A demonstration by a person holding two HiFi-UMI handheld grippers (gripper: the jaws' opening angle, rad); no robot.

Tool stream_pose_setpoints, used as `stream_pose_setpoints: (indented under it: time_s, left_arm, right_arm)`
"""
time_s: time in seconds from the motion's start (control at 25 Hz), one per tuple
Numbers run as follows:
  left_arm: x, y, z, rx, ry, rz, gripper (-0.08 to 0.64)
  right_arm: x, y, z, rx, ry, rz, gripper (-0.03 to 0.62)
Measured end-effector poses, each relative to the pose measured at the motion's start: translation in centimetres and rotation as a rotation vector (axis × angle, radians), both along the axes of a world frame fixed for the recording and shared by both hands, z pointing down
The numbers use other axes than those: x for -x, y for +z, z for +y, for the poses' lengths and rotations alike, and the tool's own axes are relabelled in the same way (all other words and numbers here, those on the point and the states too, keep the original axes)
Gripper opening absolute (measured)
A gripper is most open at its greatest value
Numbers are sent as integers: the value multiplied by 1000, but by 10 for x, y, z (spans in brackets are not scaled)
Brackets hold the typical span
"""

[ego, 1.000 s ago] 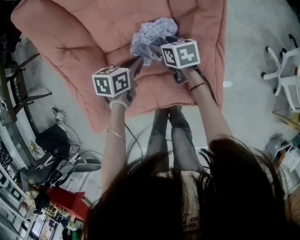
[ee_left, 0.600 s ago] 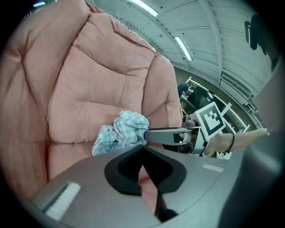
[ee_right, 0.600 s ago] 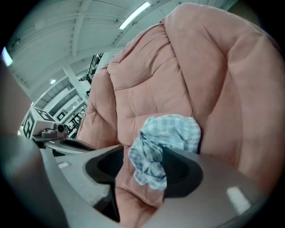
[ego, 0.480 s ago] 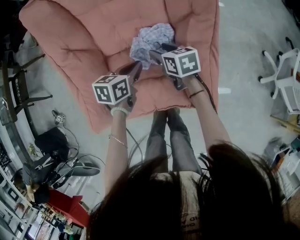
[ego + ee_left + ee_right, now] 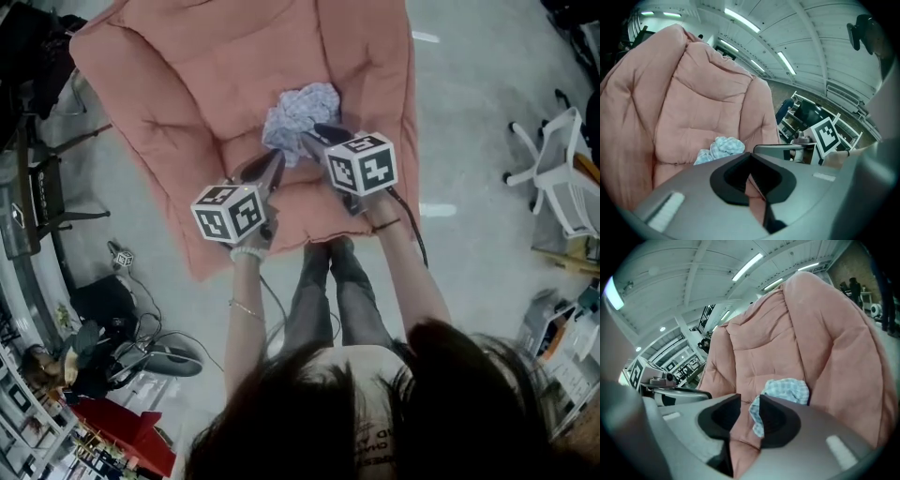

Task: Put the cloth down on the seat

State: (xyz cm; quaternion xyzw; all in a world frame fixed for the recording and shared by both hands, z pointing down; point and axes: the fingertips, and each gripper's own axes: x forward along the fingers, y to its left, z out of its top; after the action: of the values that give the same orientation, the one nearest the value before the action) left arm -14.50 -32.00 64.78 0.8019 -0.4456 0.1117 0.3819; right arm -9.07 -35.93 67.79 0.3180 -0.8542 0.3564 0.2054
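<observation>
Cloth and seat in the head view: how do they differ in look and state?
The cloth is pale blue-and-white checked; the seat is plain salmon pink. The cloth lies crumpled in a small heap; the seat is broad, padded and stitched into quilted panels. Both are soft fabric, and the cloth rests on the seat.

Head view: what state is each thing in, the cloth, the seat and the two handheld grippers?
Cloth: crumpled, lying loose on the seat.
Seat: bearing the cloth.
Left gripper: shut, empty.
Right gripper: partly open, jaws have just been closing, gripping nothing.
</observation>
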Motion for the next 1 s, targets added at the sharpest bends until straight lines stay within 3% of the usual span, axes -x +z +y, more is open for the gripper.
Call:
stream_pose_setpoints:
  time_s: [1.0]
  left_arm:
    - [-28, -156, 19, -238, -9, 32, -2]
  right_arm:
    - [-10, -164, 35, -146, 98, -179, 26]
